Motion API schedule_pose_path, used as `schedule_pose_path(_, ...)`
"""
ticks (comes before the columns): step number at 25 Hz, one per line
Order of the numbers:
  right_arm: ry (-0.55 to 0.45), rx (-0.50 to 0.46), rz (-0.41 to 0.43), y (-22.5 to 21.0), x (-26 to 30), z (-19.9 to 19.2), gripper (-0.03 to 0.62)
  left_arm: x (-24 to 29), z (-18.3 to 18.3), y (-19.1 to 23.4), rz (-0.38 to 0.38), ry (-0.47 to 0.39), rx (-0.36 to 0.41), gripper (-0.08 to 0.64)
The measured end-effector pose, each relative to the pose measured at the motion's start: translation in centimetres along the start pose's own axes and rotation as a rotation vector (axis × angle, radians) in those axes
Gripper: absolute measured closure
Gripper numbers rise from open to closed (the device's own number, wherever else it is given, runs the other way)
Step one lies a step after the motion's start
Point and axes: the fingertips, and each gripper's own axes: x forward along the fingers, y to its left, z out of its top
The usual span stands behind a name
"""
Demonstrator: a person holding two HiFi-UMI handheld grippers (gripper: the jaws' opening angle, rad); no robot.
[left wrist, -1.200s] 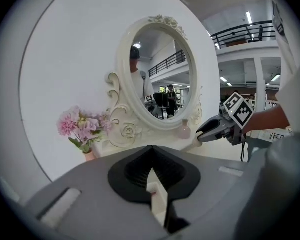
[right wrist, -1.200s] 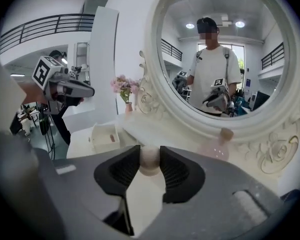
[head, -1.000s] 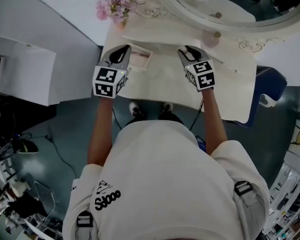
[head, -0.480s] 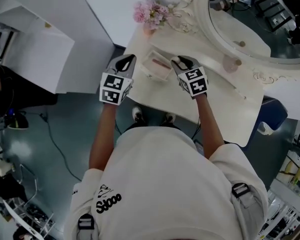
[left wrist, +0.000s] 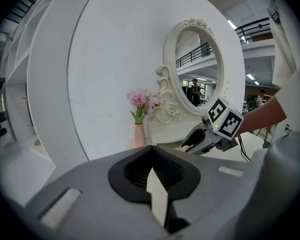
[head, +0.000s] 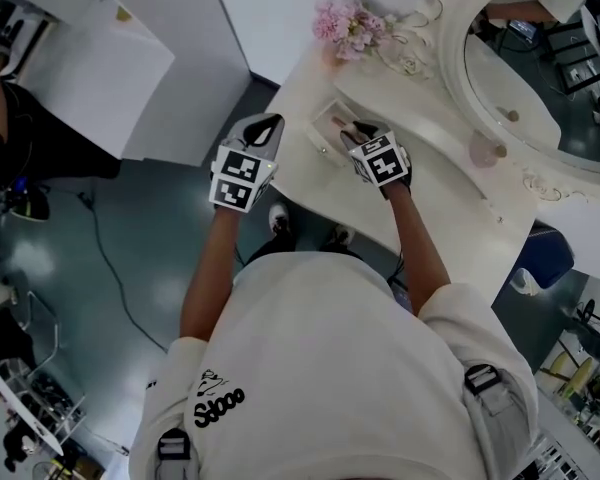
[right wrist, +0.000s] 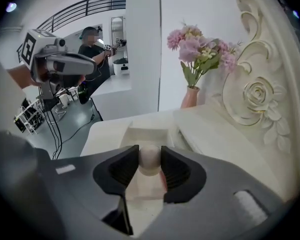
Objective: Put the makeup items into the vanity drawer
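Observation:
My right gripper [right wrist: 150, 160] has a pale, round-topped makeup bottle [right wrist: 149, 156] between its pads, which still touch both of its sides while the jaws are opening. It hangs just above the open vanity drawer [right wrist: 146, 133], whose pinkish inside shows below. In the head view the right gripper [head: 354, 134] is over that drawer [head: 327, 131] at the table's left end. My left gripper [head: 265, 126] is shut and empty, held in the air off the table's left edge, beside the drawer. In the left gripper view its jaws [left wrist: 151, 160] are pressed together.
A vase of pink flowers [head: 348, 24] stands at the vanity's far left corner, beside the ornate oval mirror [head: 540, 78]. A small pink item [head: 483, 150] sits on the white tabletop [head: 430, 193] near the mirror. White cabinets [head: 100, 63] stand to the left; cables lie on the floor.
My right gripper has moved left from the middle of the tabletop to over the open drawer. The left gripper has stayed beside the drawer, off the table edge.

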Motion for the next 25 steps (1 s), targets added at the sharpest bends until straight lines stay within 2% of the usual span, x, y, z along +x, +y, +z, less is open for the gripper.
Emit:
schedule_pose_path(6,0.056,0.005,0.018,0.6,1.5,-1.1,0.429,-0.3,-0.8,-0.2,-0.001,0.013,-0.012,0.543)
schedule_pose_path(9,0.065,0.014,0.014,0.5,1.7,-1.3,0.391,-0.1,-0.9,-0.4,-0.01,0.015,-0.009,0.543)
schedule_pose_path(13,0.048,0.034,-0.006,0.0,0.7,-1.2,0.383,0.3,-0.7,-1.1,-0.03,0.014,0.004,0.543)
schedule_pose_path(19,-0.066,0.096,-0.095,-2.3,-3.7,0.5,0.385,1.4,1.1,-2.3,-0.076,-0.01,0.035,0.543)
schedule_pose_path(25,-0.284,0.231,-0.172,-5.5,-11.5,3.7,0.445,3.2,5.2,-3.6,-0.127,-0.07,0.087,0.543)
